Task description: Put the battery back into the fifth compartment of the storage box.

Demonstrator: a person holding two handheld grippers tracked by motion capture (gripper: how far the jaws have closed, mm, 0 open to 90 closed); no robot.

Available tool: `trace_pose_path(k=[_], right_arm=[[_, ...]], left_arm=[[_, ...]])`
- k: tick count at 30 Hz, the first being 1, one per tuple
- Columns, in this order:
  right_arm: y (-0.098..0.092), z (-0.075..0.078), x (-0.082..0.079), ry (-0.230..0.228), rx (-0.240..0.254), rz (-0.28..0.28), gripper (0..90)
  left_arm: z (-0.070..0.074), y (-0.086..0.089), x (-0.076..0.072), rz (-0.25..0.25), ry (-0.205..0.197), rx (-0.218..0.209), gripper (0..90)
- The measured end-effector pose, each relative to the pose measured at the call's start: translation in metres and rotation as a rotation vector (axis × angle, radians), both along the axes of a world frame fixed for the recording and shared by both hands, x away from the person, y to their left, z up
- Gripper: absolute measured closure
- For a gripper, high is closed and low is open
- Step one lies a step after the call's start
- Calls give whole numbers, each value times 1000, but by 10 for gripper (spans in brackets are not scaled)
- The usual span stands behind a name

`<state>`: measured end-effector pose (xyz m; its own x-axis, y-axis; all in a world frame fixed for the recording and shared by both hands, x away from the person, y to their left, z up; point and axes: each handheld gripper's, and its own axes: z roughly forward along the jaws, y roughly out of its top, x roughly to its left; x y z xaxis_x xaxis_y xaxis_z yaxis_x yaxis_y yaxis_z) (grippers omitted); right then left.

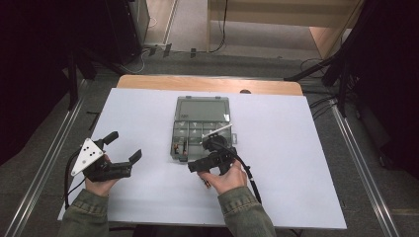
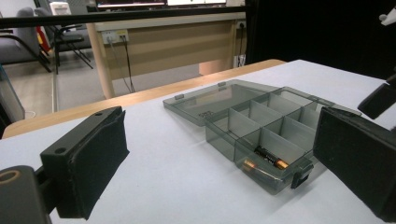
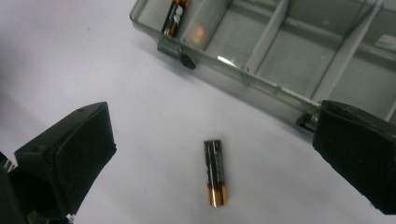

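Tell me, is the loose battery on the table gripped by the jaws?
No, the battery lies free on the table between the right gripper's wide-open jaws.

Organizer box (image 3: pixel 280 56) cut off top, right.

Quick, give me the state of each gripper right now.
Left gripper: open, holding nothing.
Right gripper: open, empty, a loose battery lying on the table between its jaws.
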<state>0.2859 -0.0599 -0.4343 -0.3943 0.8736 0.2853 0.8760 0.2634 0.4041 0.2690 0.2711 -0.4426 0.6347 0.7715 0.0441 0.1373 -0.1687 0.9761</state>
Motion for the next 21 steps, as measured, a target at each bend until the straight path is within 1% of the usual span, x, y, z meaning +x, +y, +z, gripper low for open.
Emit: trace_pose_path(k=[4, 5, 7, 11, 13, 14, 15, 17, 21], right_arm=[[-5, -4, -6, 4, -9, 9, 0], [-6, -5, -8, 7, -14, 12, 0], [-6, -9, -10, 14, -41, 22, 0], [-6, -15, -15, 21, -62, 41, 0], [-5, -18, -16, 29, -71, 48, 0], [-4, -20, -17, 25, -78, 50, 0], [-3, -20, -18, 28, -94, 53, 0], [0, -22, -18, 16, -113, 59, 0], [5, -26, -19, 23, -143, 74, 0]], left_arm=[[0, 0, 0, 2, 1, 5, 32], [0, 0, 0, 2, 0, 3, 32], [0, 0, 0, 1, 0, 5, 32], [0, 0, 0, 1, 0, 5, 32], [0, 0, 0, 3, -1, 4, 32], [0, 0, 1, 4, 1, 2, 32], [0, 0, 1, 4, 1, 2, 32], [0, 0, 1, 3, 1, 7, 32], [0, 0, 1, 5, -1, 3, 32]])
